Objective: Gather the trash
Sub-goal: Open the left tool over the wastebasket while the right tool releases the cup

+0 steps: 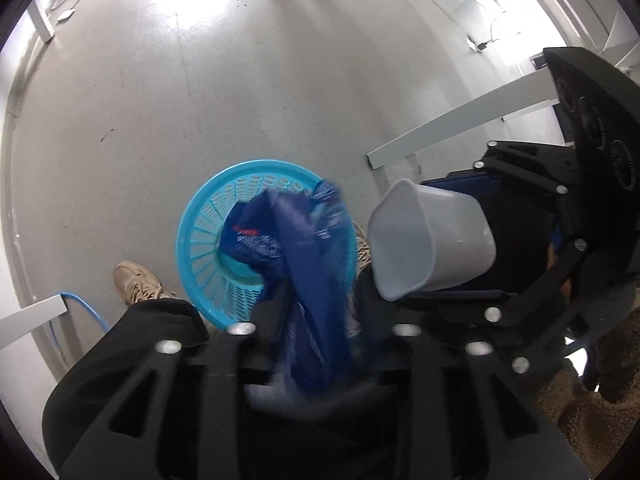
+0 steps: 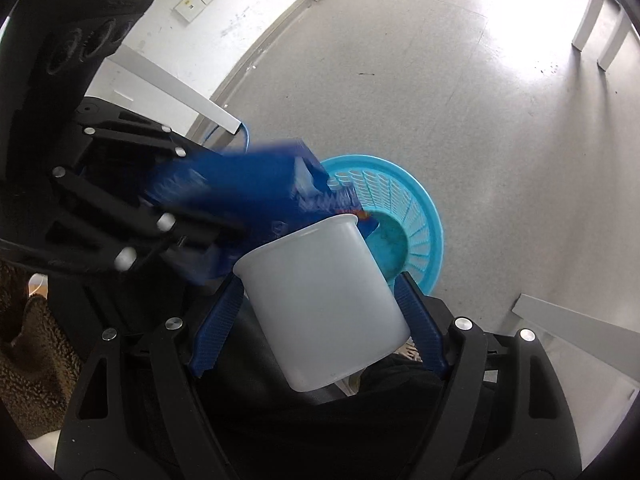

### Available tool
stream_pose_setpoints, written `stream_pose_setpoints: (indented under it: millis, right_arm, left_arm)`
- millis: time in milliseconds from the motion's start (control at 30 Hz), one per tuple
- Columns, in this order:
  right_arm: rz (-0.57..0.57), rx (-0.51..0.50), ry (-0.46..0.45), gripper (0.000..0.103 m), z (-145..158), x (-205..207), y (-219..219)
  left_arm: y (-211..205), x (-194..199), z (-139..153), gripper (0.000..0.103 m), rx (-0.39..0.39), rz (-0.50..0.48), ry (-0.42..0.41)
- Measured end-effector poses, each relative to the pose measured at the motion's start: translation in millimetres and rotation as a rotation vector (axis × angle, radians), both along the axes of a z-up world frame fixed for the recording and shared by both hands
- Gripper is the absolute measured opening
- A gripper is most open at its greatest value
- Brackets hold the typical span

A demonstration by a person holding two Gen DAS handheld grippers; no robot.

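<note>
A round light-blue plastic basket [image 1: 188,232] [image 2: 434,232] stands on the grey floor below both grippers. A crumpled dark-blue snack bag [image 1: 304,240] [image 2: 240,188], blurred, hangs from between the jaws of my left gripper [image 1: 320,332] [image 2: 192,208] down into the basket; the jaws stand apart and do not pinch it. My right gripper [image 2: 320,320] [image 1: 460,236] is shut on a white plastic cup [image 2: 320,300] [image 1: 432,240], blue pads [image 2: 216,328] on both sides. The cup is held tilted, mouth toward the basket, just beside its rim.
A person's beige shoe [image 1: 132,280] and dark trouser leg [image 1: 160,320] stand beside the basket. White furniture legs [image 1: 460,124] [image 2: 576,328] flank it, a blue cable [image 1: 88,308] trails on the floor, and a brown fuzzy fabric [image 1: 592,412] lies at the edge.
</note>
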State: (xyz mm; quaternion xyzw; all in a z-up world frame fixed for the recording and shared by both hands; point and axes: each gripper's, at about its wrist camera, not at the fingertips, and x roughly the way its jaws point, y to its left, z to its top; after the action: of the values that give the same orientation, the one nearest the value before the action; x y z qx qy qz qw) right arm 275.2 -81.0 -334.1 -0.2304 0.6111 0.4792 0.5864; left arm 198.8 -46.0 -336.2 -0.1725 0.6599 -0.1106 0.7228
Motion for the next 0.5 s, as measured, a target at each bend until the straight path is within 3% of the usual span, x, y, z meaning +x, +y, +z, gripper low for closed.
stream_pose_setpoints:
  millis: [33, 67, 100, 133, 233, 333, 500]
  right_arm:
    - [0.005, -0.002, -0.008, 0.076, 2, -2, -1]
    - [0.007, -0.004, -0.015, 0.081, -3, 3, -3]
    - [0.003, -0.007, -0.026, 0.095, -1, 3, -4]
    - [0.003, -0.006, -0.033, 0.094, 2, 2, -5]
    - [-0.012, 0.0, -0.063, 0.095, 13, 1, -11]
    - [-0.007, -0.002, -0.077, 0.095, 23, -5, -14]
    - [-0.005, 0.016, -0.115, 0.095, 38, -15, -15]
  left_arm:
    - [1, -1, 3, 0.072, -0.005, 0.004, -0.008]
    - [2, -2, 8, 0.078, -0.003, 0.011, -0.016]
    - [3, -4, 14, 0.09, 0.002, 0.013, -0.028]
    - [3, -8, 19, 0.098, 0.006, 0.008, -0.041]
    - [2, -25, 29, 0.097, -0.012, -0.023, -0.068]
    - [3, -36, 47, 0.097, 0.018, -0.012, -0.105]
    - [13, -57, 71, 0.097, -0.027, 0.021, -0.195]
